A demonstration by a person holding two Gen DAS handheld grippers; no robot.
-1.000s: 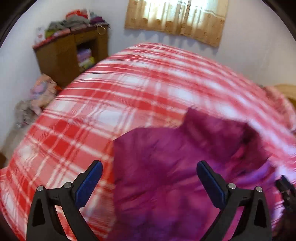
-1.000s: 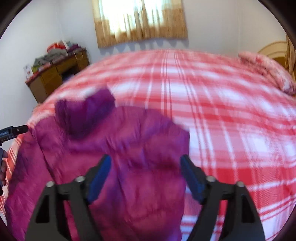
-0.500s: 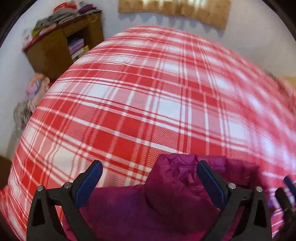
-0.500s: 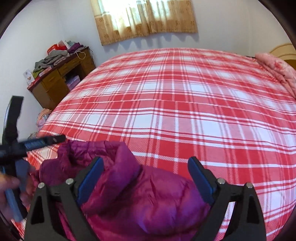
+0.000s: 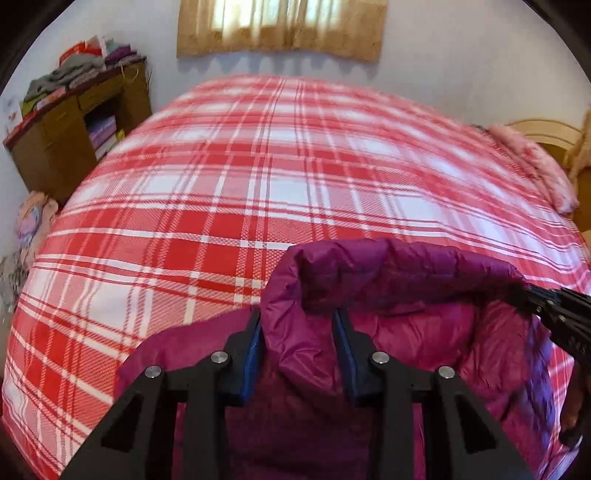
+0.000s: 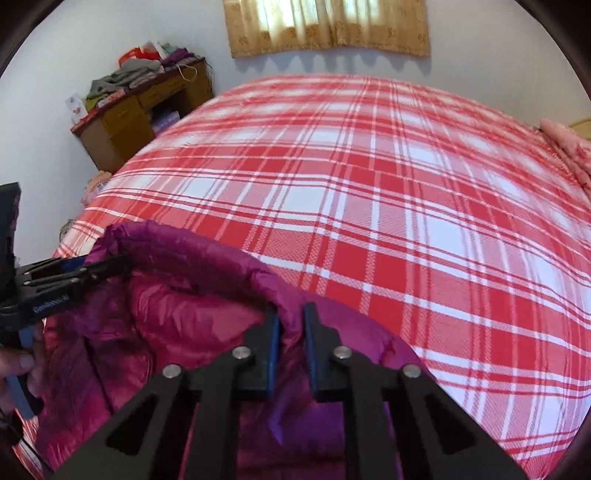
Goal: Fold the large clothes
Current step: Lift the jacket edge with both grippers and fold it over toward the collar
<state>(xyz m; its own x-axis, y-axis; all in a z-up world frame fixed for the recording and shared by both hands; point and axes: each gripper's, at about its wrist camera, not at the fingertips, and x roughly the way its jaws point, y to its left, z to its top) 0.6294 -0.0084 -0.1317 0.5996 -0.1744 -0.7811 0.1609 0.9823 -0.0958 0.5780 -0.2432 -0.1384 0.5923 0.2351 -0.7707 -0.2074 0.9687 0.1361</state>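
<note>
Jacket: a magenta puffer jacket [image 5: 406,332] is lying at the near edge of the bed [image 5: 258,177], its collar edge being lifted into a raised arc between the two tongs.
Left tongs [image 5: 297,325]: the jaws are closing, with a thick bunch of the jacket's collar fabric sitting between the blue pads and being squeezed from both sides.
Right tongs [image 6: 291,325]: the jaws are closing down to a narrow gap, pinching a thin fold of the jacket's rim.
Seen from each other: the right tongs are showing at the right edge of the left wrist view, gripping the far end of the collar; the left tongs are showing at the left edge of the right wrist view, with a hand [image 6: 14,365] wrapping its handle.
Bed: a red and white plaid blanket is covering it, with a pink pillow [image 5: 535,166] lying at the far right.
Room: a wooden desk [image 6: 136,118] piled with clothes is standing against the wall, and a tan curtain [image 6: 328,26] is hanging behind the bed.
</note>
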